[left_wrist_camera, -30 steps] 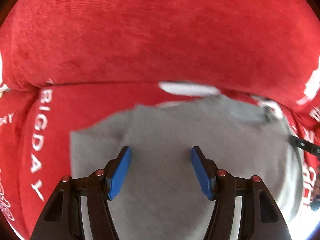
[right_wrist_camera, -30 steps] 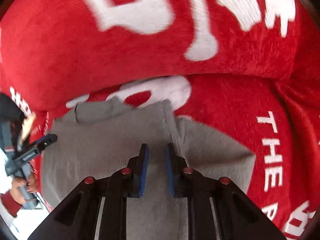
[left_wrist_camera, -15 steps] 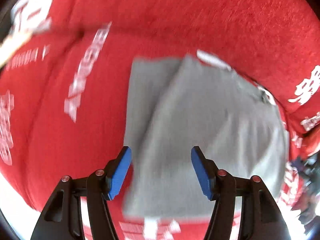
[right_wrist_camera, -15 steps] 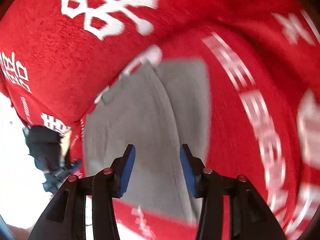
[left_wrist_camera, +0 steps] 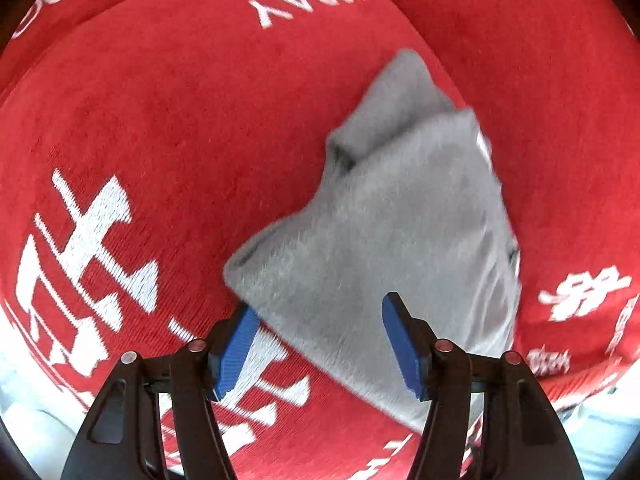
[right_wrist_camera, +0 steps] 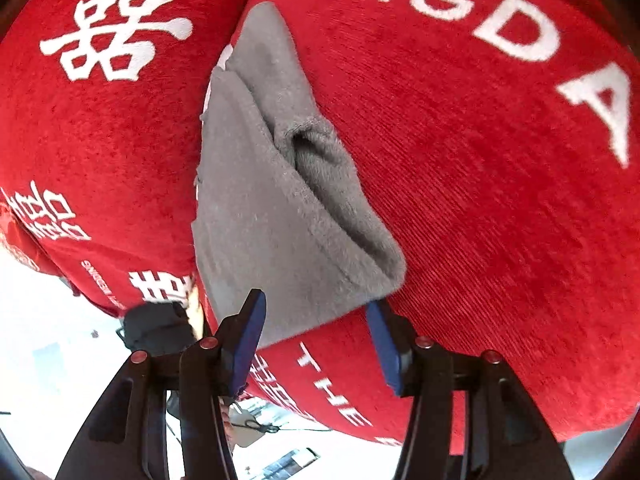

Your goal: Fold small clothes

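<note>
A gray cloth (left_wrist_camera: 400, 232) lies folded on a red sofa (left_wrist_camera: 160, 120) with white letters. The left gripper (left_wrist_camera: 320, 344) has its blue fingers (left_wrist_camera: 236, 344) wide apart, with nothing in them. The right gripper (right_wrist_camera: 316, 344) is spread wide too, just at the near edge of the cloth (right_wrist_camera: 272, 208).
</note>
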Action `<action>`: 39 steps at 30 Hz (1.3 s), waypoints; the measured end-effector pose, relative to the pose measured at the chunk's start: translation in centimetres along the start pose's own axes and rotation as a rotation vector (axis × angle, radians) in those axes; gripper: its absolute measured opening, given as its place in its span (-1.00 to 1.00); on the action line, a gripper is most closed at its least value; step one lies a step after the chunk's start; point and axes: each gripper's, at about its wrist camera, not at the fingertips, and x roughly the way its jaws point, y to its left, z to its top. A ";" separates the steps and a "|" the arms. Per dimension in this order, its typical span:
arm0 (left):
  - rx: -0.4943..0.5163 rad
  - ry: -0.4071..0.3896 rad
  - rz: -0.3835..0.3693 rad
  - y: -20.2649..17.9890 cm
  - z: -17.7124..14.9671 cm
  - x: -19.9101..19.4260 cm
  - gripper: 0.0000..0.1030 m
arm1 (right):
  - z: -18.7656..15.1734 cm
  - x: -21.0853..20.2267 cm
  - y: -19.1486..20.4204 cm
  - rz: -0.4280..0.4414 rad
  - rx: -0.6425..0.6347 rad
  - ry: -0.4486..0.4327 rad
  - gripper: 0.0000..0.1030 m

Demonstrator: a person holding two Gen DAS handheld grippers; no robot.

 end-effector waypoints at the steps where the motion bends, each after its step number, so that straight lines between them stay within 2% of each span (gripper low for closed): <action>1: -0.023 -0.014 -0.010 0.2 0.1 -0.1 0.23 | 0.0 0.9 0.3 0.014 0.017 -0.009 0.11; 2: -0.042 -0.033 -0.023 0.4 0.2 -0.3 0.21 | 0.2 1.0 0.2 0.027 0.038 -0.018 -0.02; 3: -0.048 -0.054 -0.026 0.6 0.4 -0.5 -0.12 | 0.4 1.2 0.4 0.022 0.055 -0.025 -0.69; 4: -0.041 -0.069 -0.013 0.7 0.6 -0.7 -0.42 | 0.6 1.4 0.7 0.007 0.055 -0.022 -0.83; 5: -0.025 -0.070 0.011 0.6 0.9 -0.6 -0.73 | 0.7 1.3 1.4 -0.008 0.029 -0.018 -0.84; 7: -0.008 -0.084 0.013 0.5 0.9 -1.2 -0.73 | 0.8 0.9 3.5 -0.041 -0.070 -0.006 -0.84; 9: 0.061 -0.098 0.032 -0.1 0.5 -2.0 -0.77 | 0.7 0.0 5.1 -0.079 -0.161 0.009 -0.85; 11: 0.095 -0.094 0.044 0.0 0.2 -2.0 -0.77 | 1.0 -0.2 5.1 -0.112 -0.190 0.021 -0.85; 14: 0.072 -0.084 0.070 1.8 0.1 -1.5 -0.77 | 1.5 0.9 3.0 -0.200 -0.206 0.052 -0.84; 18: 0.095 -0.085 0.076 2.6 -0.1 -1.5 -0.77 | 1.4 1.6 2.4 -0.196 -0.213 0.060 -0.83; 21: 0.172 -0.101 0.145 1.4 -0.4 -2.1 -0.76 | 0.8 0.9 2.7 -0.208 -0.211 0.079 -0.74; 25: 0.268 -0.079 0.252 0.1 -0.9 -2.5 -0.74 | -0.6 0.4 3.8 -0.228 -0.249 0.113 -0.66; 26: 0.290 -0.072 0.269 -0.2 -1.0 -2.5 -0.42 | -1.1 0.4 4.2 -0.231 -0.265 0.124 -0.54; 27: 0.306 -0.078 0.289 -0.5 -1.2 -2.7 0.31 | -1.6 0.6 4.7 -0.232 -0.284 0.137 -0.30; 28: 0.321 -0.099 0.318 -0.8 -1.3 -3.0 0.65 | -2.0 0.9 5.2 -0.232 -0.303 0.149 -0.19; 29: 0.337 -0.137 0.349 -1.1 -1.5 -3.5 0.86 | -2.4 1.2 5.6 -0.231 -0.320 0.161 -0.09; 30: 0.355 -0.156 0.363 -1.5 -1.6 -3.8 0.86 | -2.9 1.9 6.3 -0.226 -0.343 0.181 -0.09; 33: 0.372 -0.141 0.365 -2.1 -1.6 -3.8 0.86 | -3.7 3.3 7.4 -0.208 -0.382 0.222 -0.07; 39: 0.425 -0.156 0.417 -3.2 -1.8 -3.6 0.86 | -5.4 6.4 10.1 -0.205 -0.475 0.279 0.21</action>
